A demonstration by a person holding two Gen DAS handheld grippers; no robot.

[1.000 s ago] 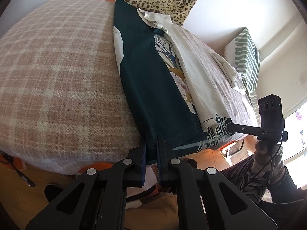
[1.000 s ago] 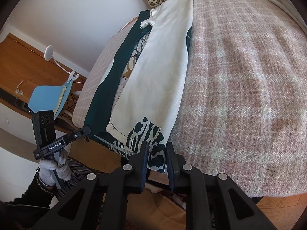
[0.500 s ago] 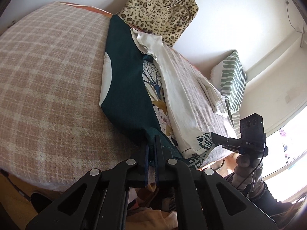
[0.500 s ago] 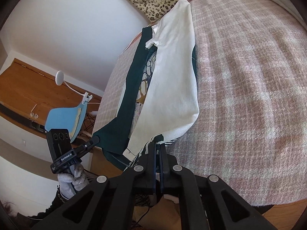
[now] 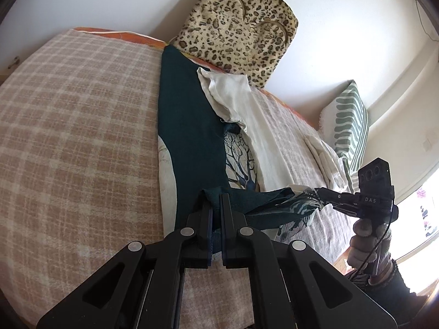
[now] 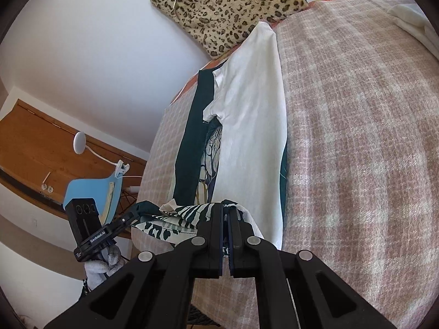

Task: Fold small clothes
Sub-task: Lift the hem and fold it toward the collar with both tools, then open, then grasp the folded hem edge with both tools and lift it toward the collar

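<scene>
A dark teal printed garment (image 5: 189, 137) with a white inner side (image 6: 247, 126) lies lengthwise on the plaid bed (image 5: 68, 137). My left gripper (image 5: 216, 205) is shut on its teal hem corner, lifted off the bed. My right gripper (image 6: 226, 213) is shut on the other hem corner, where the leaf-print fabric (image 6: 192, 213) bunches up. Each gripper shows in the other's view: the right one (image 5: 315, 192) and the left one (image 6: 137, 211). The hem hangs stretched between them above the garment's lower part.
A leopard-print bag (image 5: 236, 27) leans on the wall at the bed's far end. A green striped pillow (image 5: 348, 126) and a folded white cloth (image 5: 323, 156) lie at the right. A blue chair (image 6: 90, 192) and wooden desk (image 6: 33, 148) stand left of the bed.
Both grippers have carried the hem corners up off the bed's near edge and forward over the garment. The right gripper closed on the hem early in this span.
</scene>
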